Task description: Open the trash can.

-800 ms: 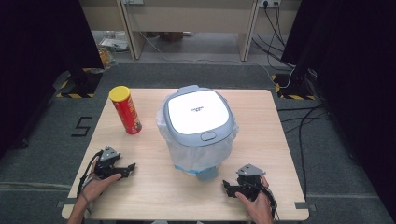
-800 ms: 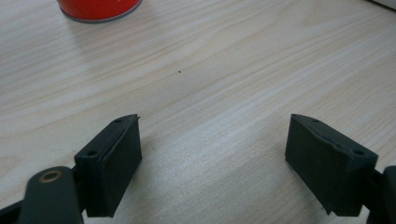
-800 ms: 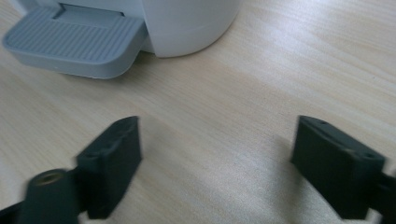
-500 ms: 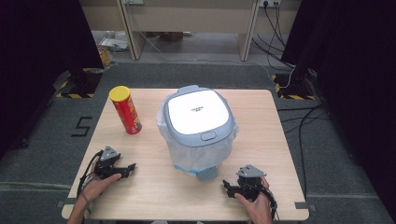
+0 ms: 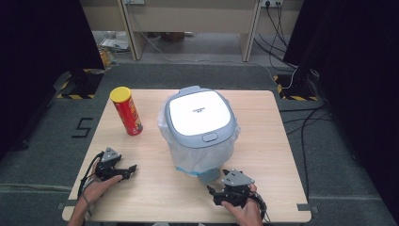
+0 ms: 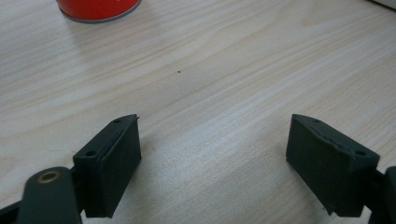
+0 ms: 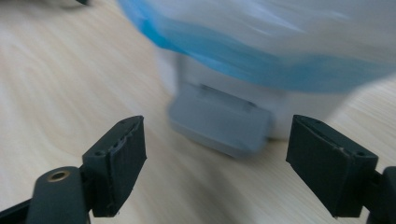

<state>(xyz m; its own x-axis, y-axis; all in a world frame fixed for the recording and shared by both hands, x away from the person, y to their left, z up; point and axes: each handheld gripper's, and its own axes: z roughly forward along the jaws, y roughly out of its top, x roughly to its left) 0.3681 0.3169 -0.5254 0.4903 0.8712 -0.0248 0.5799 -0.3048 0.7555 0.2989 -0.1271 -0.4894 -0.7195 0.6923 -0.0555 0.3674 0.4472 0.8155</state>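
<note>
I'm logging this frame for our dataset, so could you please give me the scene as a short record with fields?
surface: wooden table
centre item: pedal bin, lid shut, lined with a plastic bag
foot pedal: faces the person
left item: red chip can, upright, yellow lid
left gripper: open, holding nothing
right gripper: open, aimed at the pedal

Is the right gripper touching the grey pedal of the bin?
Apart. In the right gripper view, bare table lies between the open right gripper and the pedal.
</note>
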